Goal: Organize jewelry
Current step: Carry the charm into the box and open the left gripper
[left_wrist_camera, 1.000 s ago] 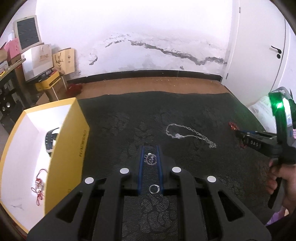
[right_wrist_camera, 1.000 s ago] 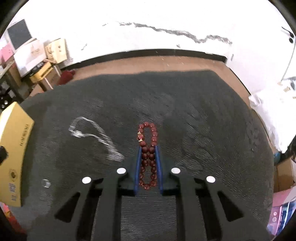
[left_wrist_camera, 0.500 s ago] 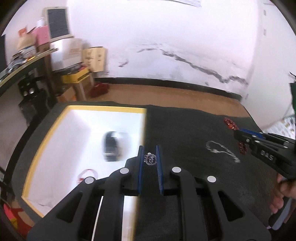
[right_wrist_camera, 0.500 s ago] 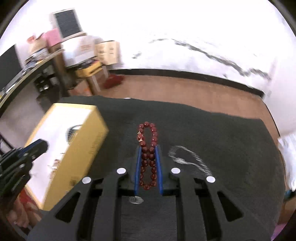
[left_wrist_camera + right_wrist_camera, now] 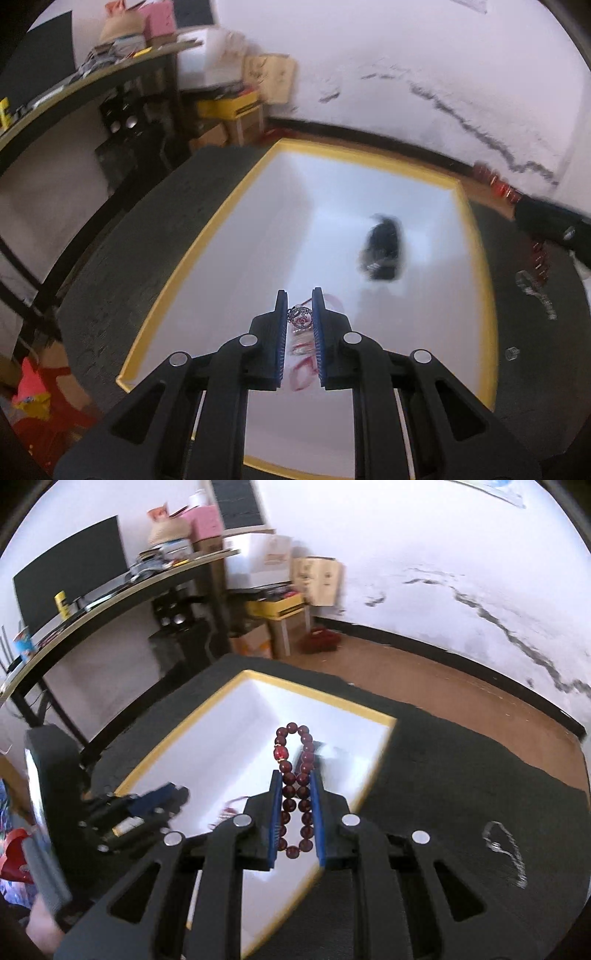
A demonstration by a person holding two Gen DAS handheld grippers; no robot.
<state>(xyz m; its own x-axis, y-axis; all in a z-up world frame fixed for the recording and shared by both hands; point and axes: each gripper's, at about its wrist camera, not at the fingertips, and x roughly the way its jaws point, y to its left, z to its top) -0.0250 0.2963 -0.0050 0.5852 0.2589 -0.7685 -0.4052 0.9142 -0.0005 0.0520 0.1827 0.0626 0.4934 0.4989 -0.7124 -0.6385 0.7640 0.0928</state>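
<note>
My left gripper (image 5: pixel 300 301) is shut on a small round silver piece (image 5: pixel 300 318) and hangs over the white inside of the yellow-rimmed box (image 5: pixel 207 236). In the box lie a blurred black band (image 5: pixel 382 249) and a red cord item (image 5: pixel 303 369). The right gripper (image 5: pixel 294 779) is shut on a dark red bead bracelet (image 5: pixel 295 794), whose loop sticks out past the fingertips above the box (image 5: pixel 317 695). Each gripper shows in the other's view: the right gripper (image 5: pixel 524 214) at the box's right side, the left gripper (image 5: pixel 177 795) at its left.
The box sits on a table covered in dark cloth (image 5: pixel 461 775). A silver chain necklace (image 5: pixel 504 849) and a small ring (image 5: pixel 512 353) lie on the cloth right of the box. A desk (image 5: pixel 110 598) and stacked cartons (image 5: pixel 317 576) stand beyond.
Both grippers have swung left from the open cloth to above the box, each keeping its piece. The right one has also risen. The chain necklace stays on the cloth.
</note>
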